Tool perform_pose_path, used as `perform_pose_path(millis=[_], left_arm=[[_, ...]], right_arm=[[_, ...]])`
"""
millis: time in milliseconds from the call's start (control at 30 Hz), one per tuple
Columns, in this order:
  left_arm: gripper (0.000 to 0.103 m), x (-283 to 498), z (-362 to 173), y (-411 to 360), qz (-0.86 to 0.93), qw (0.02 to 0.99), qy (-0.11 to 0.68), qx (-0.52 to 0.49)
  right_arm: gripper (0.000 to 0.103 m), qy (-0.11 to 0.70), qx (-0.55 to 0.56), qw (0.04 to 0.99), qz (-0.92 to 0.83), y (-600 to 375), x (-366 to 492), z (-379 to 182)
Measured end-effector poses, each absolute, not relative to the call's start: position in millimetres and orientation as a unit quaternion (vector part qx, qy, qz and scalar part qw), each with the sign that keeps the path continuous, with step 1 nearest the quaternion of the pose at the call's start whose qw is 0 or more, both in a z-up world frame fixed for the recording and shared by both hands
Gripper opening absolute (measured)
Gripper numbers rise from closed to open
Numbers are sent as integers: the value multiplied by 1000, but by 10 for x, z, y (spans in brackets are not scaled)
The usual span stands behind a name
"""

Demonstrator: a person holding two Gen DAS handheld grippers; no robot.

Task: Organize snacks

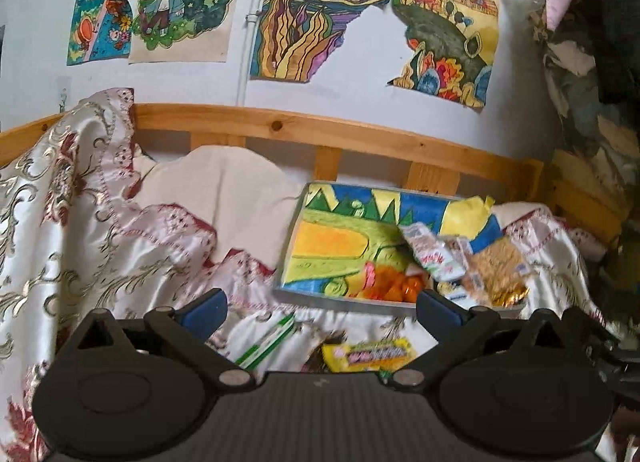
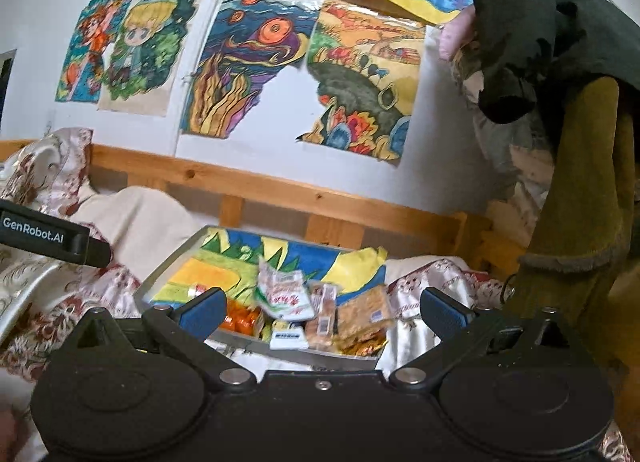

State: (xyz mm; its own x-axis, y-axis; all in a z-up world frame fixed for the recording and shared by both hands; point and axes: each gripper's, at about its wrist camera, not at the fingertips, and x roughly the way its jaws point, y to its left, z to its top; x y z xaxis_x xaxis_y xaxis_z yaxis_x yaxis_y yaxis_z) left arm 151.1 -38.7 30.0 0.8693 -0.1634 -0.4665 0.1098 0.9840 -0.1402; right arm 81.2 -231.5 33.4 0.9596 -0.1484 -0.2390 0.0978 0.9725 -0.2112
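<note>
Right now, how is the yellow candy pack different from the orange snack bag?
The yellow candy pack lies outside the tray on the patterned bedspread, alone; the orange snack bag sits inside the tray, crowded against other packets. The candy pack is a flat printed bar; the orange bag looks puffy. Both lie untouched.

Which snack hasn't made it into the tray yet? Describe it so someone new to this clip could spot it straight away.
Find the wooden bed rail, then the shallow tray lined with a bright drawing on the patterned bedspread. In front of the tray's near edge, on the bedspread, lies a flat yellow packet with a pink printed band. Unlike the orange, white and tan snacks heaped inside the tray, it lies outside it.
</note>
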Motion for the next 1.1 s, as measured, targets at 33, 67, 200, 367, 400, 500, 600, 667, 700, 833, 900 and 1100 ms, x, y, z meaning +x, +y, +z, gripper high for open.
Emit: perform_pose_path(millis=[33,67,200,367,400,500,600,667,700,833,900,1100], left_arm=[[102,1477,267,-370,-70,965,247,-50],[102,1449,237,-352,-70,965,247,-46],[102,1384,115,-288,-66,965,253,-37],[102,1374,-7,-213,-62,962,263,-31],[102,1376,-26,-202,-62,962,265,-29],[102,1388,-77,-159,-59,961,270,-30],[102,1414,-119,-113,-57,959,275,-32],[102,1434,-149,-87,-56,958,278,-30],[102,1441,-166,-74,-55,958,279,-29],[102,1491,-231,-54,-53,957,286,-11],[102,1516,-269,-47,-51,956,290,-3],[102,1566,-370,-13,-41,952,303,8]], right_arm=[[102,130,-99,985,-59,-2294,788,314],[102,133,-99,985,-56,-2281,787,298],[102,147,-96,983,-49,-2232,781,233],[102,167,-84,981,-45,-2215,804,142],[102,174,-80,980,-44,-2216,820,115],[102,195,-76,977,-46,-2208,875,20],[102,210,-78,974,-43,-2178,909,-71],[102,219,-76,972,-38,-2154,931,-119],[102,222,-75,971,-36,-2144,940,-139],[102,239,-71,968,-24,-2085,986,-230],[102,248,-70,966,-21,-2060,1007,-277],[102,269,-64,961,-11,-2013,1060,-387]])
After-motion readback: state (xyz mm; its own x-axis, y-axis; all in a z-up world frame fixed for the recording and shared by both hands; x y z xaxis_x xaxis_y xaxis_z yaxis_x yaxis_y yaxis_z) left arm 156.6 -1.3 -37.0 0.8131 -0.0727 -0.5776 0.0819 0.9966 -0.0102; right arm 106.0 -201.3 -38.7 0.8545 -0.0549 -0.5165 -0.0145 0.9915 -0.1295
